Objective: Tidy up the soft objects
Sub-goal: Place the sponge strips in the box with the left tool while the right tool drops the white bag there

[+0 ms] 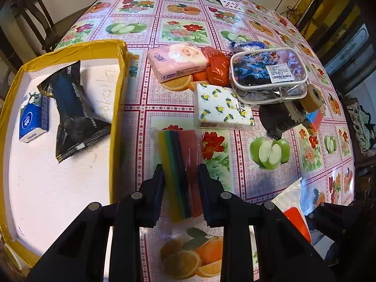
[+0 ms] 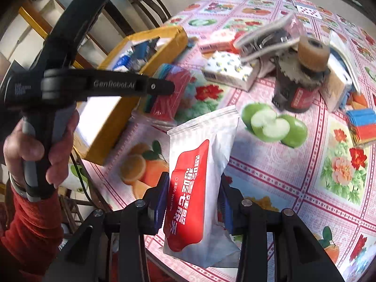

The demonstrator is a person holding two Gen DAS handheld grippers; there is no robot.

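The left gripper is clamped on the near end of a clear-wrapped pack of coloured cloths in yellow, green, dark blue and red, which lies on the fruit-and-flower patterned tablecloth just right of the yellow-taped white foam box; the pack's near end is hidden behind the fingers. Inside the box lie a black crinkle-edged wipes packet and a small blue tissue pack, while the box's near left corner is cut off by the frame. The right gripper grasps a white pouch with a red label marked "Wet wipe", held upright above the table's near edge; its lower end is screened by the gripper body. Farther off sit a pink rose-printed tissue pack, a white lemon-printed tissue pack, an orange plastic bag and a clear zipped pouch with a blue cartoon print, which rests partly on a dark tape dispenser. In the right wrist view these far items are blurred. A person's hand in a red sleeve grips the left tool's handle.
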